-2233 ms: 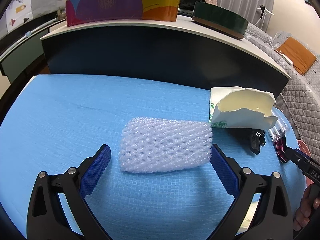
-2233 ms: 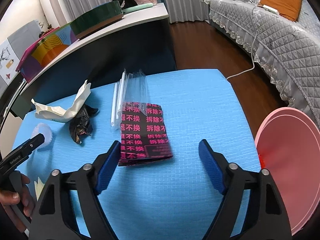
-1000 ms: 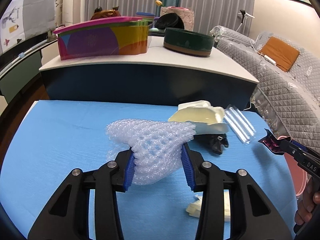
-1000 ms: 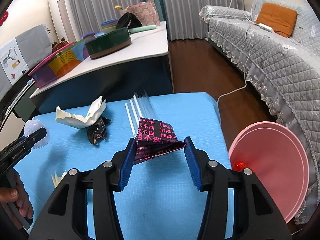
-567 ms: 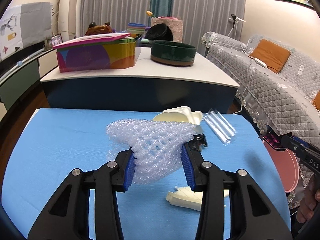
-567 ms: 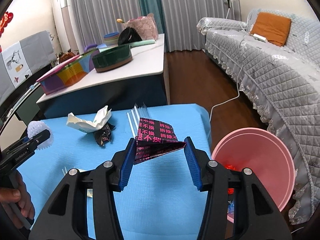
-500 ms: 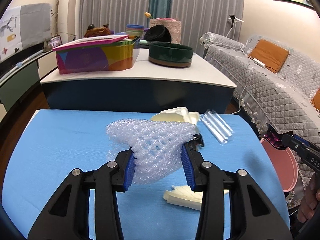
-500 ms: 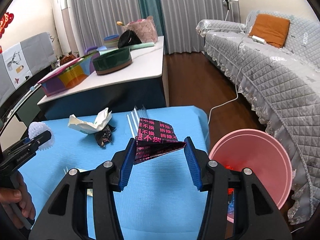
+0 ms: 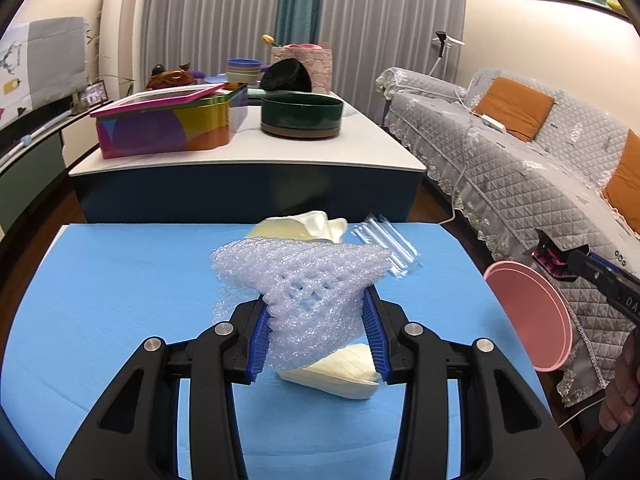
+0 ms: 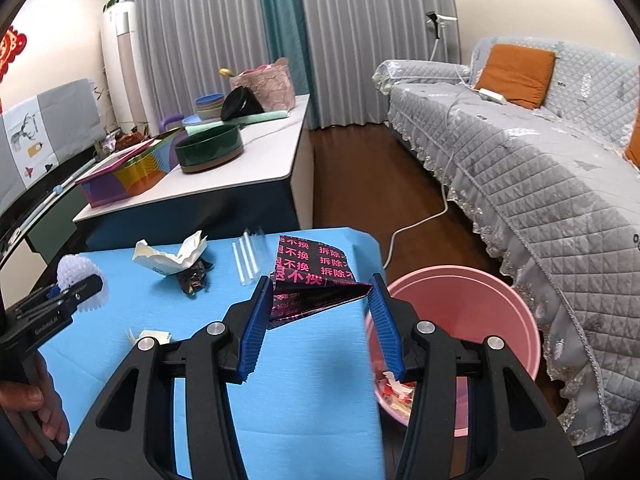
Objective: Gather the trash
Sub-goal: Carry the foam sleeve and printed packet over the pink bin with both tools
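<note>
My left gripper [image 9: 318, 330] pinched a white foam fruit net [image 9: 308, 280], squeezed between its blue pads and lifted above the blue table [image 9: 120, 288]. My right gripper [image 10: 320, 320] clamped a folded black wrapper with pink lettering [image 10: 312, 280], held near the table's right edge beside the pink bin [image 10: 496, 308] on the floor, which held some scraps. On the table lay torn cream paper [image 10: 168, 258], a dark crumpled wrapper [image 10: 194, 278] touching it, clear straws in plastic [image 10: 248, 260], and a small cream scrap [image 9: 340, 372].
</note>
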The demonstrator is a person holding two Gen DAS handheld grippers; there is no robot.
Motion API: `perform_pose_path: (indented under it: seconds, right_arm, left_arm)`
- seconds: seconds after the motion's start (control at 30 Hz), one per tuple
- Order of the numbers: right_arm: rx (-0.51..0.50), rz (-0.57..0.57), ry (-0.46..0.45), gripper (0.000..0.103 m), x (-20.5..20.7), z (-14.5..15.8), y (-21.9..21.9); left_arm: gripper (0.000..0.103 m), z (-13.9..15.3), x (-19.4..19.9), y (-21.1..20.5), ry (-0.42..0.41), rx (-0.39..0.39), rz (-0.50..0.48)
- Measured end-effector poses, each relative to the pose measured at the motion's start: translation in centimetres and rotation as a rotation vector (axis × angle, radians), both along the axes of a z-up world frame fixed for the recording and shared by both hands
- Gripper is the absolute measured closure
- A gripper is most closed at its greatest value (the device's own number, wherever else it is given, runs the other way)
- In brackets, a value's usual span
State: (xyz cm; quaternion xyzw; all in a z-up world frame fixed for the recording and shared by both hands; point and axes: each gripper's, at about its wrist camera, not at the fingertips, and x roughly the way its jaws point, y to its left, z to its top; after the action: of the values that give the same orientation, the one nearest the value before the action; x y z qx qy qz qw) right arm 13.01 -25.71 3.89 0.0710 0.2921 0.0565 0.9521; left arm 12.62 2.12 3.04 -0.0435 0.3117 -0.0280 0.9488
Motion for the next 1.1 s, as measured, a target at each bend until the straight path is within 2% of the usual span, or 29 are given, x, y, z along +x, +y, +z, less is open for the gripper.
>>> perform_pose_path:
  seconds: [0.57, 1.1]
  right_arm:
    - [0.037, -0.133, -0.013, 0.054, -1.0, 0.0, -6.4]
    - [0.024, -0.264, -0.035, 0.054, -1.1, 1.5, -12.8]
  left_arm:
    - [0.062, 1.2, 0.7, -6.4, -0.006, -0.008, -0.119]
    - [0.062, 2.2, 3.2, -17.0, -0.013, -0.025, -0.300]
